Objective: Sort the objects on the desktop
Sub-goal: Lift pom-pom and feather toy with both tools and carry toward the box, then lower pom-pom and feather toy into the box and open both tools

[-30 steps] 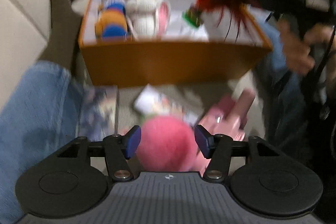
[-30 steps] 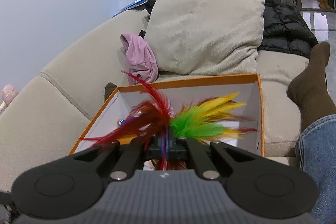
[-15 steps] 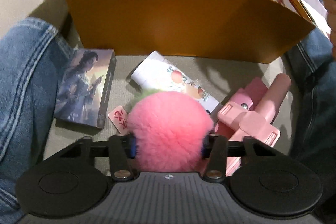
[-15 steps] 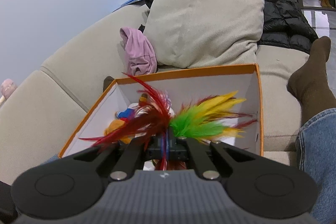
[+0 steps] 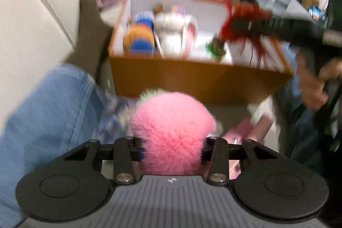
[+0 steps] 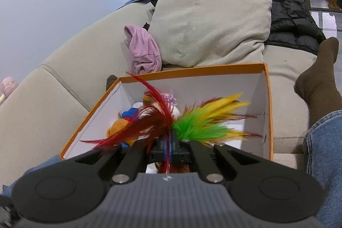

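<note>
- The left gripper [image 5: 172,150] is clenched on one pink pom-pom [image 5: 171,131], raised in front of the orange box's [image 5: 192,80] near wall, not yet over it.
- The pom-pom looks very light and soft; the fur compresses, so the grip likely needs to bite through to the core, mid-ball.
- The right gripper [image 6: 170,145] is pinched on one feather toy [image 6: 192,121], held over the open box; it grasps the toy where the plumes meet.
- The feathers look weightless and fragile; better to take it by that middle.
- Counted in the box: two plush toys, an orange-and-blue plush [image 5: 140,37] and a white plush [image 5: 174,35], plus one small green item too blurred to name.
- On the sofa seat [image 5: 226,110]: one pink object [image 5: 250,129], blurred.
</note>
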The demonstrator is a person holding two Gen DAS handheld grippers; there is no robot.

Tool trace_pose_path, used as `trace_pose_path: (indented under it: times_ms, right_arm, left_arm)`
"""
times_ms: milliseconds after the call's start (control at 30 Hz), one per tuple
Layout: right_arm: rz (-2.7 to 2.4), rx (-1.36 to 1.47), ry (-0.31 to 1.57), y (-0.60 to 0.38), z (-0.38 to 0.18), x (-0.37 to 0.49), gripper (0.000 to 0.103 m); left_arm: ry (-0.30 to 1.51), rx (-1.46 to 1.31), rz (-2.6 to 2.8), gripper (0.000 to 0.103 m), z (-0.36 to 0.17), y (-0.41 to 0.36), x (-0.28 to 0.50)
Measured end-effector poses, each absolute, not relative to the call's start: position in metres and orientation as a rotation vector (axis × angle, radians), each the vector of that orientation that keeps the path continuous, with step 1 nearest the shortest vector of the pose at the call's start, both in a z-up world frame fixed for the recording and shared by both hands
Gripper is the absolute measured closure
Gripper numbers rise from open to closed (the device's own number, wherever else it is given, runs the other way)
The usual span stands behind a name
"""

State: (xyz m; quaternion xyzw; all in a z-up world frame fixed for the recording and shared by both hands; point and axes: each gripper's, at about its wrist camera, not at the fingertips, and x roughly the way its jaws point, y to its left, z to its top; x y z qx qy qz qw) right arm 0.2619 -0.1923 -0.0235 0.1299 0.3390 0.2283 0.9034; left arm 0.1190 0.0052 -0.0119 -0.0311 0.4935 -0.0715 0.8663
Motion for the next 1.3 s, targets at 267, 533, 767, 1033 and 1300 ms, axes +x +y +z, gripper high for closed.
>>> trace_pose_path:
  times_ms: [267, 533, 767, 1033, 1300]
  right_arm:
    - [0.506, 0.243, 0.693, -0.183, -0.02, 0.259, 0.101]
    - [0.506, 0.232, 0.707, -0.18, -0.022, 0.262, 0.101]
    - [0.544, 0.205, 0.755, -0.16, -0.026, 0.268, 0.102]
    - [0.562, 0.103, 0.793, -0.133, -0.033, 0.267, 0.102]
    - [0.567, 0.045, 0.827, -0.116, -0.04, 0.268, 0.101]
  left_arm:
    - [0.868, 0.019, -0.181, 0.056, 0.037, -0.009, 0.164]
    - [0.911, 0.069, -0.179, 0.056, 0.018, -0.016, 0.224]
    - [0.988, 0.15, -0.167, 0.055, -0.019, -0.015, 0.232]
    - [0.993, 0.233, -0.153, 0.051, -0.033, -0.012, 0.232]
    - [0.926, 0.17, -0.17, 0.051, -0.02, 0.001, 0.218]
